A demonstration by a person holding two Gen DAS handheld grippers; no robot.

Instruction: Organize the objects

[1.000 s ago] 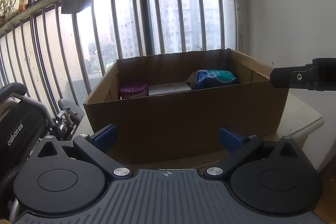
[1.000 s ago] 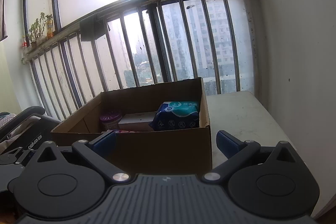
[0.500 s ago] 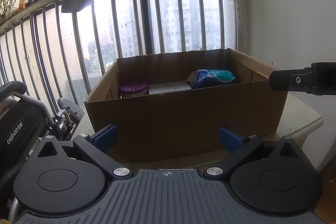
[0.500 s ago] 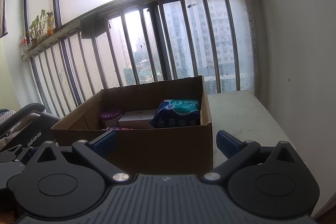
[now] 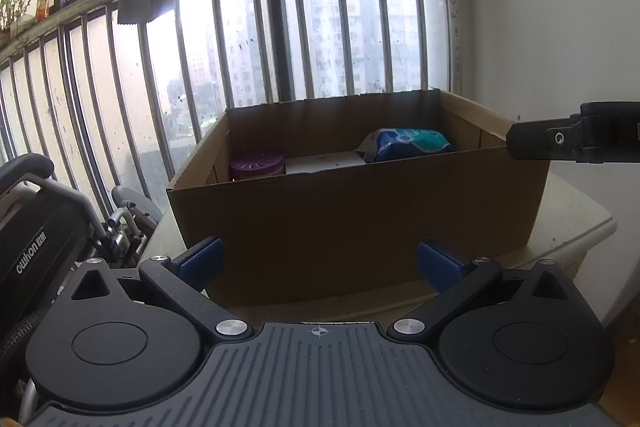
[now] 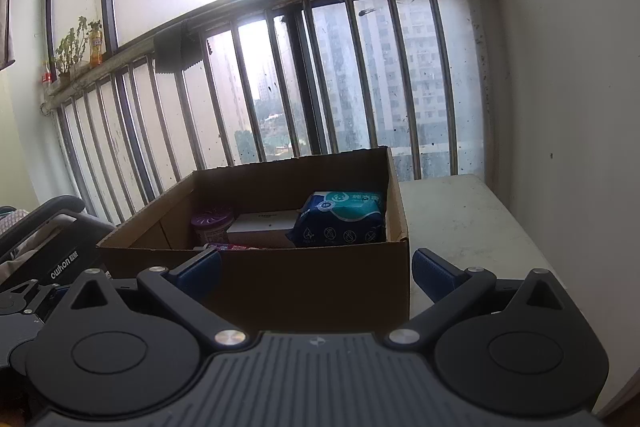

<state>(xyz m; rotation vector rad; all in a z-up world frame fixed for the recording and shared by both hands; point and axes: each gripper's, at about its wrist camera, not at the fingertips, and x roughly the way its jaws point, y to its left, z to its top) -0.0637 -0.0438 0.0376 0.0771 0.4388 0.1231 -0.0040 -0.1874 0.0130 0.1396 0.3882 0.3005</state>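
cardboard box (image 6: pixel 280 279) wall hiding contents' bases

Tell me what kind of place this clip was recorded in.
Probably an enclosed apartment balcony: a barred window railing looks out on high-rise blocks, potted plants sit on the ledge, and a cardboard box of household items rests on a white surface.

The open brown corrugated cardboard box (image 6: pixel 304 283) looks matt, its cut rim rough. Inside it, the blue and teal soft plastic wipes pack (image 6: pixel 340 219) is glossy and creased, the round purple plastic container (image 6: pixel 211 223) smooth, and the flat white paperboard carton (image 6: pixel 264 223) matt. The off-white tabletop (image 6: pixel 460 227) looks dull and speckled. The grey metal window bars (image 5: pixel 304 35) are smooth with a dull sheen behind spotted glass.
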